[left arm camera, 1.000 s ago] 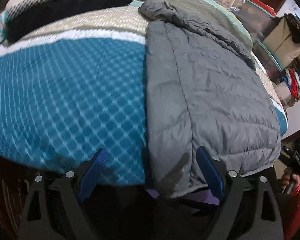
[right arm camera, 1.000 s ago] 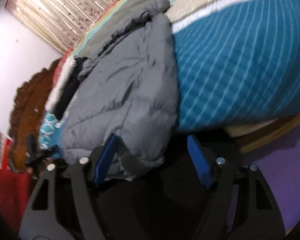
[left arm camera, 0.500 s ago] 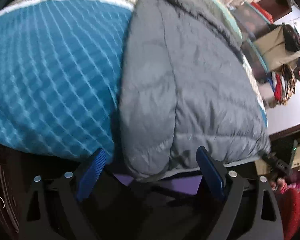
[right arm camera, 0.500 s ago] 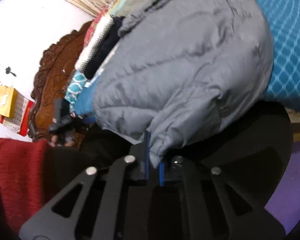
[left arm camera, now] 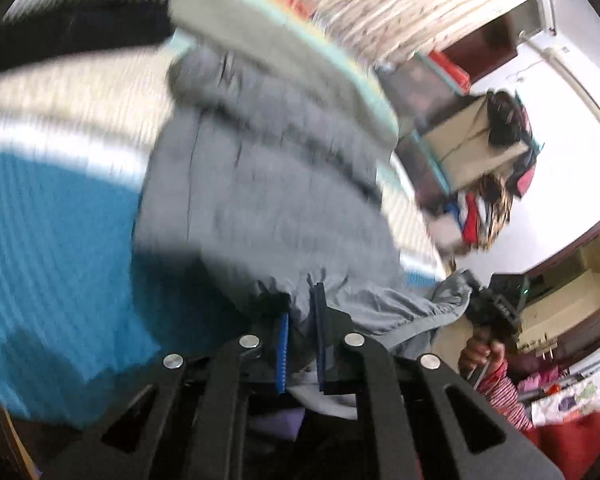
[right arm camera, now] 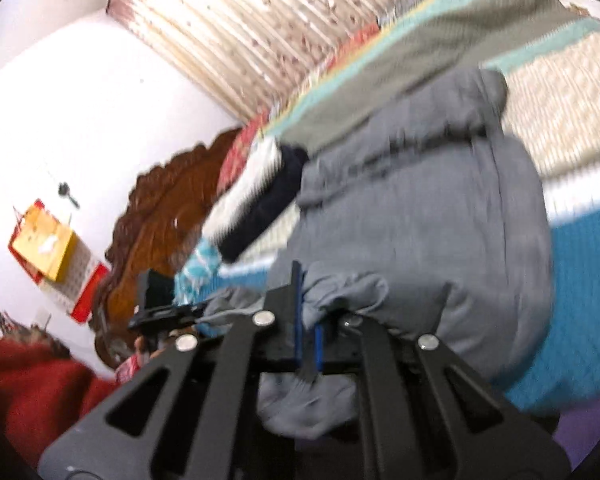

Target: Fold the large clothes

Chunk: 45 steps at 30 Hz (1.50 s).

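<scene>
1. Left gripper (left arm camera: 300,344): blue jaws closed on the near hem of the grey puffer jacket (left arm camera: 260,184), which spreads ahead of the jaws over the teal bedspread (left arm camera: 48,248)
2. Right gripper (right arm camera: 309,320): jaws pinched on the jacket's bunched hem; wooden headboard (right arm camera: 156,216) left of the jaws

Motion blur is smearing the grey jacket (left arm camera: 268,184) and the bedspread (left arm camera: 48,240) in both wrist views, so quilting and pattern are washing out. The jacket hem is disappearing between the blue pads (left arm camera: 283,354) of the left gripper (left arm camera: 300,344), and the same is happening inside the right gripper (right arm camera: 308,336). The picture's edge is cutting off the bed.
</scene>
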Each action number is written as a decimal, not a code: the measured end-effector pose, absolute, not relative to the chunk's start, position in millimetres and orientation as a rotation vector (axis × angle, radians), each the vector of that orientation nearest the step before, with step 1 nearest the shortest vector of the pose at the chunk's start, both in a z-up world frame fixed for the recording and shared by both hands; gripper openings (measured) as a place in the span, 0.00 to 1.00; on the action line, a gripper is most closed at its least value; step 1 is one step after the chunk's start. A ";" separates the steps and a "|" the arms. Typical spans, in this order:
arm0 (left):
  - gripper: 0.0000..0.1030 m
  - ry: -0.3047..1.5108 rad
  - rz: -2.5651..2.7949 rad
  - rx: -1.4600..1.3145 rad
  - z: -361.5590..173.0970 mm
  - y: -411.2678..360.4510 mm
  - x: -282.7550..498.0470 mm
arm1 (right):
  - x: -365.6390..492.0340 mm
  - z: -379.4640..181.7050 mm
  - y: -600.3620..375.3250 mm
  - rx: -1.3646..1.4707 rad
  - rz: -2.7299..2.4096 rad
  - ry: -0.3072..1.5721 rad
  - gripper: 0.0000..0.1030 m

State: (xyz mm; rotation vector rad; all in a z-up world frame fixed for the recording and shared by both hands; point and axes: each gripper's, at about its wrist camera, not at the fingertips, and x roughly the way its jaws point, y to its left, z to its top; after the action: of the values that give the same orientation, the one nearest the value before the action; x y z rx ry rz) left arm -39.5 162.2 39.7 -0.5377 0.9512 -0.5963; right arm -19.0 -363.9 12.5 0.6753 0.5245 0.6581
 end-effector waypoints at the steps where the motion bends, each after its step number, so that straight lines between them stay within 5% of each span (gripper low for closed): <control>1: 0.36 0.930 -0.568 -0.531 49.4 161.3 -20.7 | -4.9 15.4 -362.2 0.672 0.640 0.518 0.05; 9: 0.36 1.016 -0.239 -0.387 27.5 133.8 97.8 | 143.1 -44.2 -389.4 0.836 0.224 0.749 0.05; 13: 0.36 1.012 -0.219 -0.474 23.2 154.2 101.8 | 138.6 -84.1 -409.6 1.292 0.330 0.705 0.05; 16: 0.36 1.036 -0.276 -0.420 21.1 161.4 106.0 | 117.9 -70.2 -414.7 1.249 0.434 0.664 0.09; 18: 0.36 1.061 -0.285 -0.396 20.2 161.7 112.2 | 102.6 -60.1 -419.1 1.178 0.446 0.637 0.32; 19: 0.36 1.066 -0.291 -0.405 19.1 168.5 114.0 | 97.1 -57.9 -424.3 1.163 0.435 0.627 0.69; 20: 0.36 1.073 -0.315 -0.446 18.9 177.3 116.2 | 89.0 -57.0 -430.1 1.160 0.420 0.607 0.86; 21: 0.36 1.079 -0.327 -0.473 17.6 181.9 118.4 | 82.4 -58.1 -435.9 1.162 0.403 0.596 0.86; 28: 0.36 1.000 -0.392 -0.625 49.6 216.0 117.1 | 45.1 -44.0 -462.6 0.958 0.137 0.552 0.83; 36: 0.36 1.051 -0.295 -0.303 61.4 193.8 108.9 | 76.5 6.8 -379.1 0.336 0.157 0.642 0.74; 40: 0.36 1.103 -0.265 -0.098 50.5 164.6 99.5 | 124.5 -6.1 -348.6 0.250 0.194 0.794 0.70; 42: 0.36 1.096 -0.286 -0.061 55.1 165.2 92.3 | 148.2 -21.5 -335.8 0.231 0.215 0.875 0.52; 43: 0.36 1.095 -0.297 -0.053 58.1 166.9 88.8 | 159.6 -32.5 -331.4 0.154 0.175 0.926 0.11; 45: 0.36 1.090 -0.332 -0.060 67.5 174.3 81.6 | 162.6 -31.7 -356.3 0.203 0.038 0.875 0.07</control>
State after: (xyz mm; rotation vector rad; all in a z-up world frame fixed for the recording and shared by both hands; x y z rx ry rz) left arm 81.6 174.3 67.5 -0.0598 1.0898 -0.3317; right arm 162.6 -356.3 -31.7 0.2029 0.8748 0.0383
